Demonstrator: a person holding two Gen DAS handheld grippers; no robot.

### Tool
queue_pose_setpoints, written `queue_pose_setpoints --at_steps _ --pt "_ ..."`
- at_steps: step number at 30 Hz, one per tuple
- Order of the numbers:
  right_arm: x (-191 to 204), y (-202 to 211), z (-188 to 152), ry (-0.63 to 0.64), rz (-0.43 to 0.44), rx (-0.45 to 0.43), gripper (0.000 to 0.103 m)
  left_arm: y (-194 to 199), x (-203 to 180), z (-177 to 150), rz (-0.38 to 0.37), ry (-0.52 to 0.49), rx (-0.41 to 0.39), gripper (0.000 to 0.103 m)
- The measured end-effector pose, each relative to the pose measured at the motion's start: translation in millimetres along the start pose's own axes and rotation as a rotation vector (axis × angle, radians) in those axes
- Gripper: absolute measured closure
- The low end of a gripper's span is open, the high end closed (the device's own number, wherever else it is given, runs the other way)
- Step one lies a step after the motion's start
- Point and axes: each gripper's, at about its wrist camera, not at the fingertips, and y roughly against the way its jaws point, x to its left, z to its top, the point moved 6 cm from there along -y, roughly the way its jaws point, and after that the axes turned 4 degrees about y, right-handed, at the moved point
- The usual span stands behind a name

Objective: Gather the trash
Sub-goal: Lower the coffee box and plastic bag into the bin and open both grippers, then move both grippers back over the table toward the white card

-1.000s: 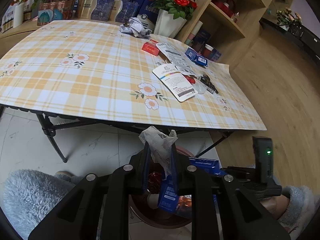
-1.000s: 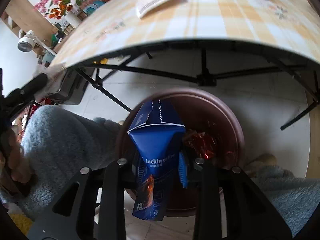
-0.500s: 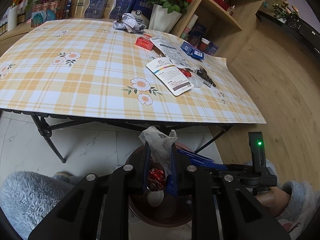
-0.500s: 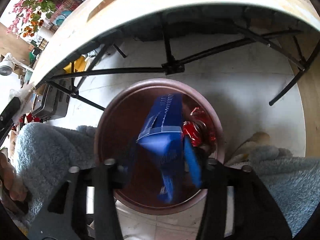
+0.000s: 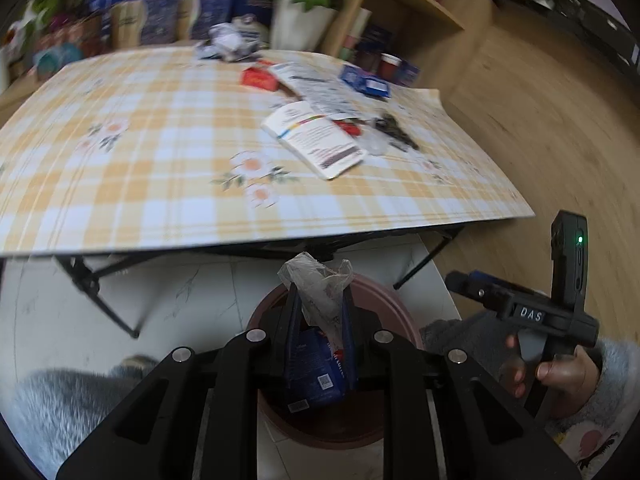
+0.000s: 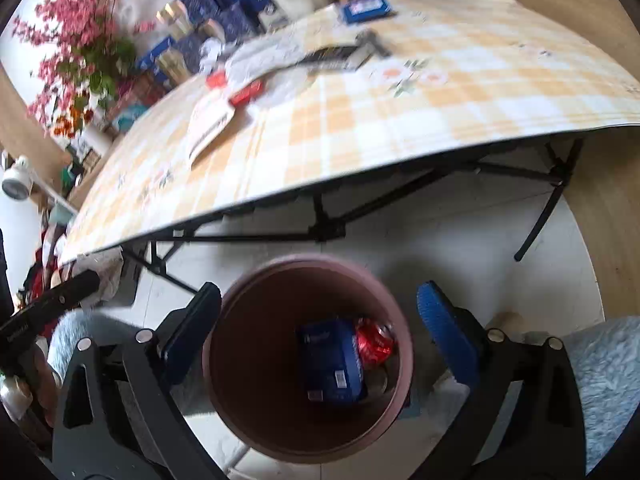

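Note:
My left gripper (image 5: 319,300) is shut on a crumpled clear plastic wrapper (image 5: 320,288) and holds it above a brown round bin (image 5: 396,300) on the floor. My right gripper (image 6: 320,308) is open and empty above the same bin (image 6: 248,360). A blue coffee carton (image 6: 334,360) lies inside the bin beside a red foil wrapper (image 6: 374,344). The carton also shows in the left wrist view (image 5: 316,372) behind the left fingers. The right gripper's body (image 5: 532,312) shows at the right of the left wrist view.
A folding table with a yellow plaid cloth (image 5: 160,160) stands behind the bin. It bears a white booklet (image 5: 316,140), a red pack (image 5: 258,78), a blue box (image 5: 366,82), crumpled paper (image 5: 226,42) and black clips (image 5: 394,130). Black table legs (image 6: 320,224) stand near the bin.
My right gripper opened and let go of the blue carton, which dropped into the bin. The right gripper then tilted up toward the table. My left gripper still holds the wrapper.

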Motion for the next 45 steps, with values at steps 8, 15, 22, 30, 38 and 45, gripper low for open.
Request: queue_pose_setpoints --at_steps 8,15,22,30,38,45 --pt "-10.8 0.5 7.4 -0.004 -0.075 -0.052 0.006 -48.3 -19.4 -25.7 -0.012 -0.032 0.111 0.083" --pt "-12.0 -8.8 1.4 -0.002 -0.081 -0.019 0.006 -56.8 -17.5 -28.4 -0.041 -0.019 0.150 0.083" --pt "-10.9 -11.0 -0.9 0.001 -0.084 -0.007 0.006 -56.7 -15.8 -27.8 -0.046 -0.005 0.149 0.083" --pt "-10.6 -11.5 -1.2 0.002 -0.086 -0.004 0.006 -53.2 -14.8 -25.0 -0.028 -0.002 0.113 0.036" --pt "-9.7 -12.0 -1.1 0.012 -0.090 -0.004 0.006 -39.4 1.7 -12.2 0.039 0.063 0.025 0.011" --pt "-6.3 -9.1 0.1 0.031 -0.104 -0.015 0.006 -34.9 7.3 -9.4 0.056 0.087 -0.004 0.010"
